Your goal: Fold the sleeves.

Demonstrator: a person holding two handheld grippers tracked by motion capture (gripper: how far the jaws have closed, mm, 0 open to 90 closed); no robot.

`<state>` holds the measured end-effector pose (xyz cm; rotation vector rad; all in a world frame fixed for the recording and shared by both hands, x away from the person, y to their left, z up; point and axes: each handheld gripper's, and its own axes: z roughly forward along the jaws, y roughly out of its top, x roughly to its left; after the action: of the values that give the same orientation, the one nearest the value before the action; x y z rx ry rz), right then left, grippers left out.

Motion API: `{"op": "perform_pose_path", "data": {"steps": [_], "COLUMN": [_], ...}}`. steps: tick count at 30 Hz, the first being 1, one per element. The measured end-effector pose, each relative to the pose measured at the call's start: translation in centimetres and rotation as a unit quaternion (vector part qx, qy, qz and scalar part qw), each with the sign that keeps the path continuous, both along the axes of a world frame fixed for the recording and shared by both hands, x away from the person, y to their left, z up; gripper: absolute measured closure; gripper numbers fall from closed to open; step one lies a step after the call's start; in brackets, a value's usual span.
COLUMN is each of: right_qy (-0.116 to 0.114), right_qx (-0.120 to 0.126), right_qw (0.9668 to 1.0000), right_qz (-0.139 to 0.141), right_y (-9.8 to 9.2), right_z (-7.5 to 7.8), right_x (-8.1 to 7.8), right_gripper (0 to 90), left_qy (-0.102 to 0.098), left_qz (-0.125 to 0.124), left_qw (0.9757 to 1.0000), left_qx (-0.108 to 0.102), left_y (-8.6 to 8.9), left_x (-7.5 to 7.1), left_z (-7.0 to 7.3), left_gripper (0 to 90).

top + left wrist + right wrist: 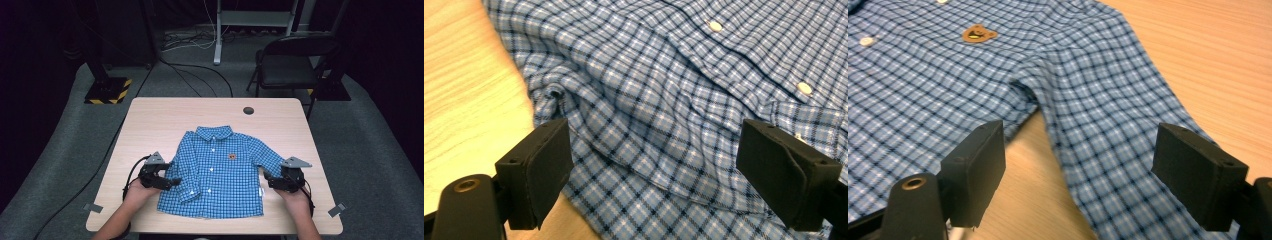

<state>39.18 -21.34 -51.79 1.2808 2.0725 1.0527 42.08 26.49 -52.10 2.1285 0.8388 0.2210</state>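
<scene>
Near the front edge of the worktop [150,115] the blue checked shirt [220,170] lies flat, buttons up, with left tongs [172,181] and right tongs [267,179] spread over a sleeve each, likely for folding them inward.

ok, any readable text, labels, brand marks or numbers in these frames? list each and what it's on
No readable text, number or brand name anywhere.
Bear-face patch on the chest of the blue checked shirt: a picture only, no lettering.
Small white tag at the shirt's side seam: too small to read.
Yellow and black hazard stripes on the stand base on the floor: a warning pattern, no words.
</scene>
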Motion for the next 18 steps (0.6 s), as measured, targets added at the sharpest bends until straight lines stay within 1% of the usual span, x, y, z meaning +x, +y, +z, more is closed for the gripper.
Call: {"op": "perform_pose_path", "data": {"steps": [8, 13, 18], "right_qy": [-0.001, -0.001, 0.0], "right_qx": [-0.001, 0.001, 0.0], "right_qw": [0.9995, 0.999, 0.9983], "right_qz": [-0.03, -0.046, -0.059], "right_y": [-1.5, -2.4, -3.1], "right_z": [0.0, 0.0, 0.0], "right_x": [-0.3, -0.6, -0.8], "right_gripper": [19.3, 19.6, 21.5], "left_qy": [0.002, 0.0, 0.0], "left_qz": [0.008, 0.011, 0.015], "left_qw": [0.9999, 0.9999, 0.9998], "left_qx": [-0.006, -0.007, -0.01], "left_y": [0.3, 0.5, 0.6], "left_x": [0.5, 0.8, 0.9], "left_z": [0.1, 0.2, 0.2], "left_gripper": [13.2, 13.1, 13.2]}}
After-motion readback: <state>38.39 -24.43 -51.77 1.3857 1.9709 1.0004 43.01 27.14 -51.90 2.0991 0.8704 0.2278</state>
